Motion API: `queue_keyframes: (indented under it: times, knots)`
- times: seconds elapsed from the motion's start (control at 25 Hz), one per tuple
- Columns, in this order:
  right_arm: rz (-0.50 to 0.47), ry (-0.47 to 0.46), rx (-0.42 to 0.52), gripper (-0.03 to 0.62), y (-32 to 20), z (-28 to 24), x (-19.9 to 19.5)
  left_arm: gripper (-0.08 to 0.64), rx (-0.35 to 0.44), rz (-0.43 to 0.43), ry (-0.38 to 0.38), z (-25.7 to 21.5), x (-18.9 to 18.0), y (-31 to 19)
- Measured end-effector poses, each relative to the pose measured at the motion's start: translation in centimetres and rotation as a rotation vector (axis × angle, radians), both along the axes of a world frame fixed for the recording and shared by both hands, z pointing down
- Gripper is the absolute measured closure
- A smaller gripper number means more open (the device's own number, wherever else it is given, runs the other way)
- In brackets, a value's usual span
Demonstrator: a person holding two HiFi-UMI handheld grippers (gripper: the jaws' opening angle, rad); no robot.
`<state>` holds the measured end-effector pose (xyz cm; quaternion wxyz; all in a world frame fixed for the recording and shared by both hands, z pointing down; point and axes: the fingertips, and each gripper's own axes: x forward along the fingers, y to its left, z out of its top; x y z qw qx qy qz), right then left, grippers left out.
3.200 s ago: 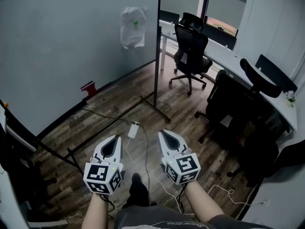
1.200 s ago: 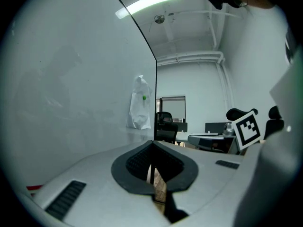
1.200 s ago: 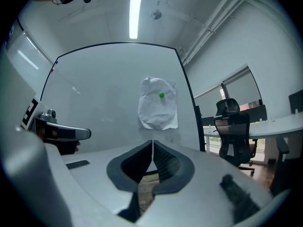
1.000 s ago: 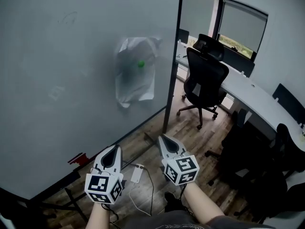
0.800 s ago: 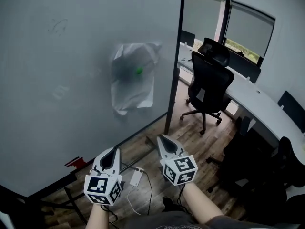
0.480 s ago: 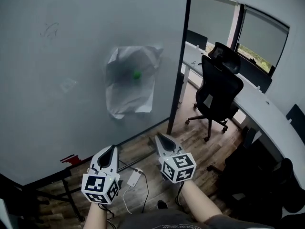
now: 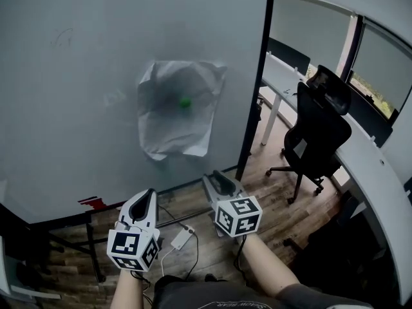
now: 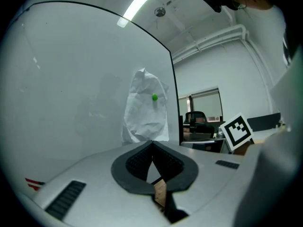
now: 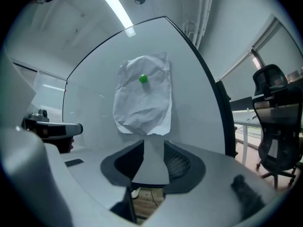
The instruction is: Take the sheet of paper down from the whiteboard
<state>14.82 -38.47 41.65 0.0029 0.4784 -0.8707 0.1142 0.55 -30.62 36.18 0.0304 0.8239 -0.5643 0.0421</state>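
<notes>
A crumpled white sheet of paper (image 7: 178, 110) hangs on the whiteboard (image 7: 77, 82), pinned by a small green magnet (image 7: 185, 102). The paper (image 8: 147, 112) and magnet (image 8: 155, 97) also show in the left gripper view, and the paper (image 9: 143, 96) with its magnet (image 9: 143, 79) fills the middle of the right gripper view. My left gripper (image 7: 147, 199) is shut and empty, below and left of the sheet. My right gripper (image 7: 217, 182) points at the sheet's lower edge, short of it; its jaws are opening with nothing between them.
The whiteboard's dark frame edge (image 7: 256, 82) runs down on the right. A black office chair (image 7: 318, 127) and a long white desk (image 7: 373, 166) stand beyond it. A white power adapter (image 7: 179, 239) with cables lies on the wood floor by the board's stand.
I have stepped closer to the whiteboard, so the sheet looks bigger and more central. Both grippers have moved toward it. The right gripper's jaws have parted.
</notes>
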Motion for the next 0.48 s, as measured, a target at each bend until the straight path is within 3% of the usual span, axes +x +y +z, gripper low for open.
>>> queue_keyframes:
  times: [0.48]
  knots:
    - [-0.028, -0.082, -0.067, 0.407, -4.6, 0.3, -1.3, 0.546, 0.000, -0.020, 0.010, 0.1, -0.1, -2.3]
